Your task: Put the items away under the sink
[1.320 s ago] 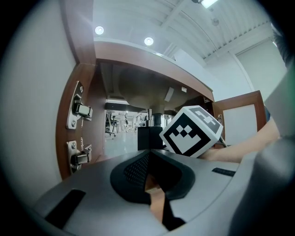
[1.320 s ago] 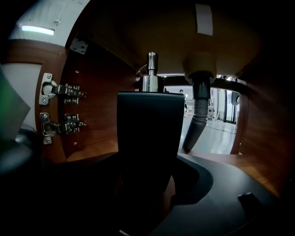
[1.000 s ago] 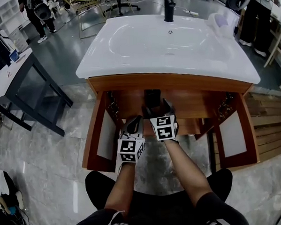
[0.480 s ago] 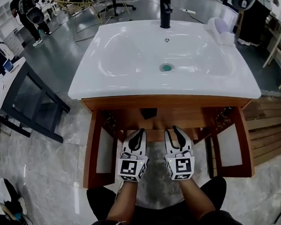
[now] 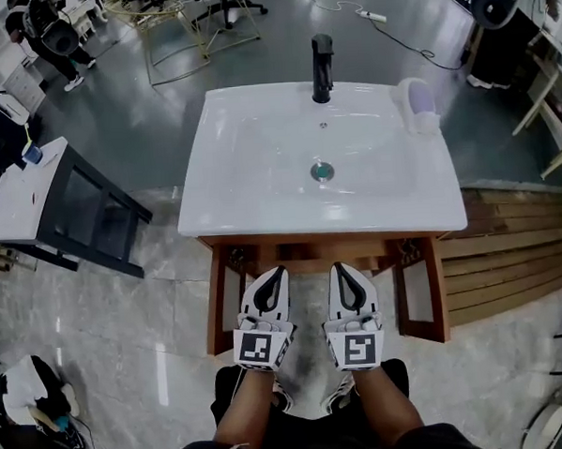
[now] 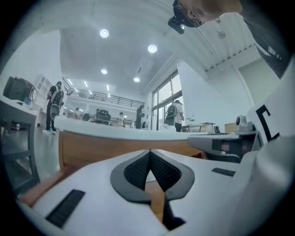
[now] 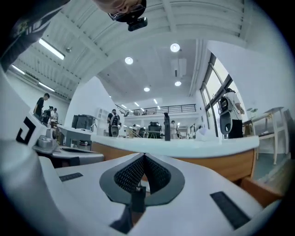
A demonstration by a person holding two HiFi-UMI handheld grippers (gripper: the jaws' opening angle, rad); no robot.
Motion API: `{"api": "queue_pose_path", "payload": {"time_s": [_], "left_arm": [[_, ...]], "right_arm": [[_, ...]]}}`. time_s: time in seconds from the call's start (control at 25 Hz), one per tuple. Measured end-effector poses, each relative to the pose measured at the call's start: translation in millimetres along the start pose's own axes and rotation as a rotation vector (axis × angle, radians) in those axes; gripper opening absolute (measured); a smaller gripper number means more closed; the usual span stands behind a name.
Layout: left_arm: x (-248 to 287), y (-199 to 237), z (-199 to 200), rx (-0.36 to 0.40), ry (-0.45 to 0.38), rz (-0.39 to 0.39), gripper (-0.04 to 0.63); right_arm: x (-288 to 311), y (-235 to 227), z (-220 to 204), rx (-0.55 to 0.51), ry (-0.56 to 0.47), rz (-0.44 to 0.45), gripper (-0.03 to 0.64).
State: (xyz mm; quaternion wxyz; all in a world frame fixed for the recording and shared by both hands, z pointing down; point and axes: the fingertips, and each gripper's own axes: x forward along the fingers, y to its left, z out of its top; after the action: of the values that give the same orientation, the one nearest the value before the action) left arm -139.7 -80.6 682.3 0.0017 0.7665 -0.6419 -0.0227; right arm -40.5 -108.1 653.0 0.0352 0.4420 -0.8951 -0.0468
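both claws hang level before the cabinet (image 5: 310,248), whose doors (image 5: 220,307) stand open. the left claw (image 5: 275,270) is shut and empty, and the right claw (image 5: 345,266) has just been closing on nothing. anything stowed is hidden beneath the sink counter (image 5: 260,187). a pale purple item (image 5: 417,104) sits at its back right corner. likely next: open the right claw wide and grip that item squarely.
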Motion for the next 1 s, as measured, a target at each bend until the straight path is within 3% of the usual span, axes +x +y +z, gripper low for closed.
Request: {"api": "queue_pose_path", "payload": {"time_s": [0.36,0.56,0.76,1.0], "left_arm": [[-23.8,-23.3,179.4,0.002,0.082,-0.024,0.0],[-35.6,-54.8,263.3,-0.02,0.101,-0.09,0.0],[-35.4,-71.8,301.0,-0.073,0.101,-0.098,0.0],[-36.8,-86.0,316.6,-0.138,0.072,-0.067,0.0]], "right_arm": [[-51.6,-8.1,190.8,0.006,0.041,0.069,0.025],[-83.3,-15.6,253.3,0.132,0.052,0.104,0.025],[-109.3,-32.5,282.7,0.163,0.062,0.098,0.025],[-123.2,-63.8,295.0,0.09,0.036,0.153,0.025]]}}
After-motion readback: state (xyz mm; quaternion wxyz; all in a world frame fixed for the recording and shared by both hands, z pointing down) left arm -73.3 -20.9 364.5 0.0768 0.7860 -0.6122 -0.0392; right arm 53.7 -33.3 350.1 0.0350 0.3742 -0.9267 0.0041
